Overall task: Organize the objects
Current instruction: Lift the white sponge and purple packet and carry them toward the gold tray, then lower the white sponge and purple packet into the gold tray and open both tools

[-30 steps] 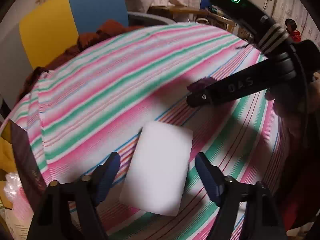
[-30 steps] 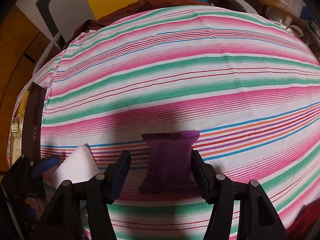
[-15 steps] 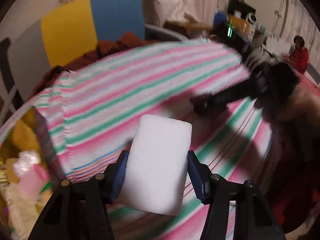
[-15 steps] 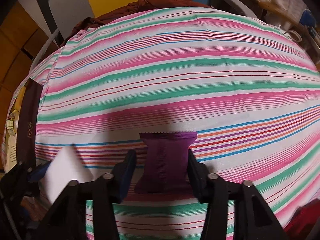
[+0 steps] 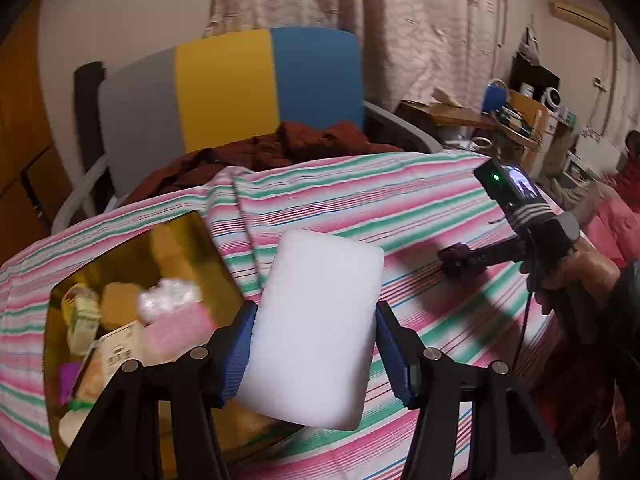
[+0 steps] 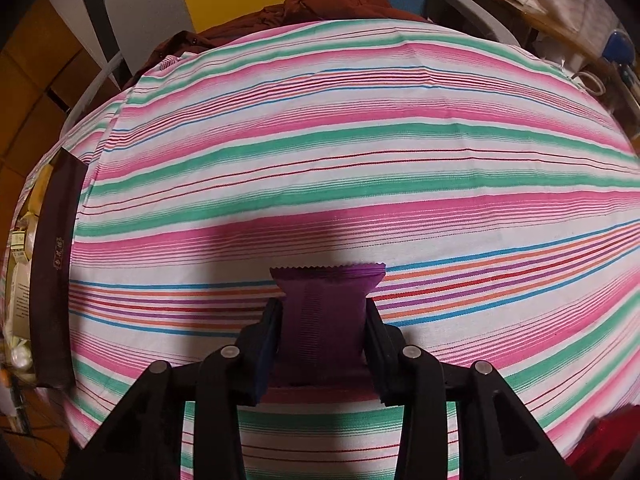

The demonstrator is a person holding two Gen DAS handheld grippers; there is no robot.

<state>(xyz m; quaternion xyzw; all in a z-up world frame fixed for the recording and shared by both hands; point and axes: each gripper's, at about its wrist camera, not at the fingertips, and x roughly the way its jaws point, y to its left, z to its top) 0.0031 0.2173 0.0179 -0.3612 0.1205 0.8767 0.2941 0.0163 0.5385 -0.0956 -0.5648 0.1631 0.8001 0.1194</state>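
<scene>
While clamped between blue pads [image 5: 240, 352] of left gripper [image 5: 314, 350], white foam sponge block [image 5: 316, 340] lifted clear of striped tablecloth [image 5: 420, 208], long axis upright and leaning slightly rightward at the top. Both side edges of block pressed by the pads, jaws closed onto it. Below and to the left, open gold-lined box [image 5: 188, 232] set on the cloth, packed with small wrapped items: pale pink packet [image 5: 176, 330], clear crinkled wrapper [image 5: 168, 296], yellowish packets, a printed label; contents blurred, names unreadable. Block hanging near the box's right edge, partly in front of it.

Further right in the left wrist view, right gripper [image 5: 460, 262] low over the cloth, gripped by a hand [image 5: 572, 276], green light lit on its camera body. Seen along its own fingers, right gripper [image 6: 324, 344] clenched on purple snack packet [image 6: 324, 320], serrated top edge pointing away, packet squeezed narrow at the waist between the pads [image 6: 268, 344] and lying on or just above striped tablecloth [image 6: 360, 152]; contact not certain. Dark brown box wall [image 6: 56, 272] at far left of that view. Behind the table, chair back in grey, yellow and blue panels [image 5: 224, 88], rust-red garment [image 5: 280, 148] heaped at its base.
</scene>
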